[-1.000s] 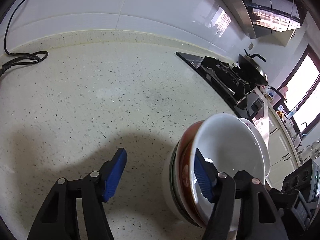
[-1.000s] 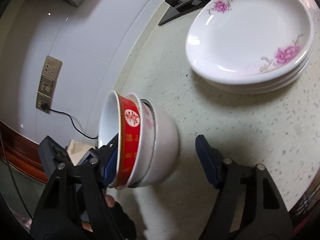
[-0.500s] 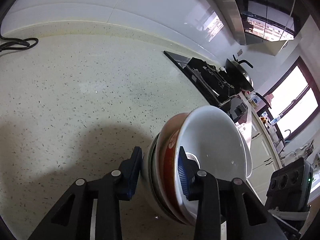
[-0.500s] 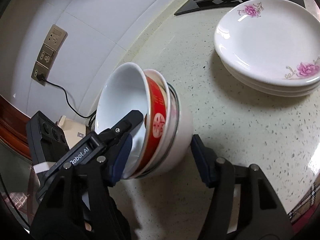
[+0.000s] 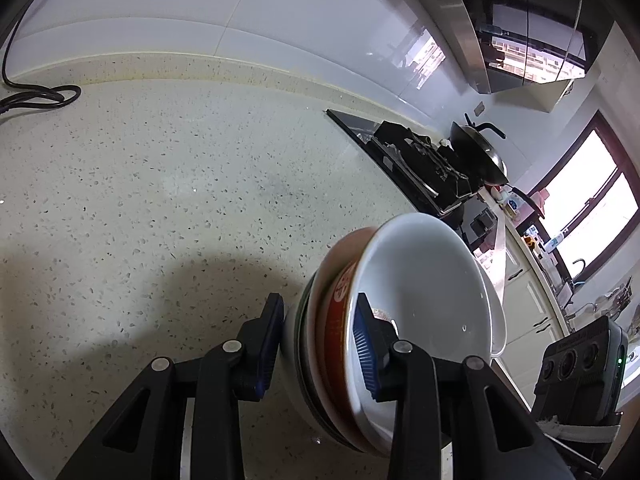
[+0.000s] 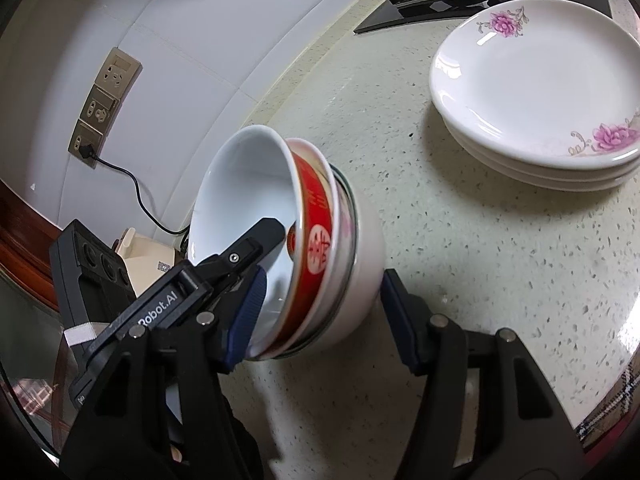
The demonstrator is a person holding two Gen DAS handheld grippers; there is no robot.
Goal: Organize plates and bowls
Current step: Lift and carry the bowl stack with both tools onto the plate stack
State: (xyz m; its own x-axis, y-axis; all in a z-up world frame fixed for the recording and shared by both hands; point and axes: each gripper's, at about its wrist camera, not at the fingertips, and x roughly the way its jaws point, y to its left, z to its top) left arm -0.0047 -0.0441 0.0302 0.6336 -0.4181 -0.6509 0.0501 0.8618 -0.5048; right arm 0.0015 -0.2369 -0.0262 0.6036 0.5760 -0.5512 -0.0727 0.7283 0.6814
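A nested stack of bowls [image 5: 400, 300] is held tilted on its side above the speckled counter: a red-and-white bowl on top, white bowls under it. My left gripper [image 5: 318, 338] is shut on the stack's rim, one pad inside the top bowl, one against the outer wall. In the right wrist view the bowl stack [image 6: 320, 248] sits between the pads of my right gripper [image 6: 320, 316], which clamp its mouth and base. A stack of white plates [image 6: 536, 96] with pink flowers rests on the counter at the upper right.
A black gas hob [image 5: 420, 164] with a wok stands at the back right. A black cable [image 5: 36, 96] lies at the counter's far left. Wall sockets [image 6: 104, 100] and a cream box [image 6: 148, 256] sit behind the bowls. The counter edge runs at the lower right [image 6: 608, 412].
My left gripper closed from wide open onto the rim of the bowl stack. The right gripper narrowed around the stack, and the stack tilted and shifted.
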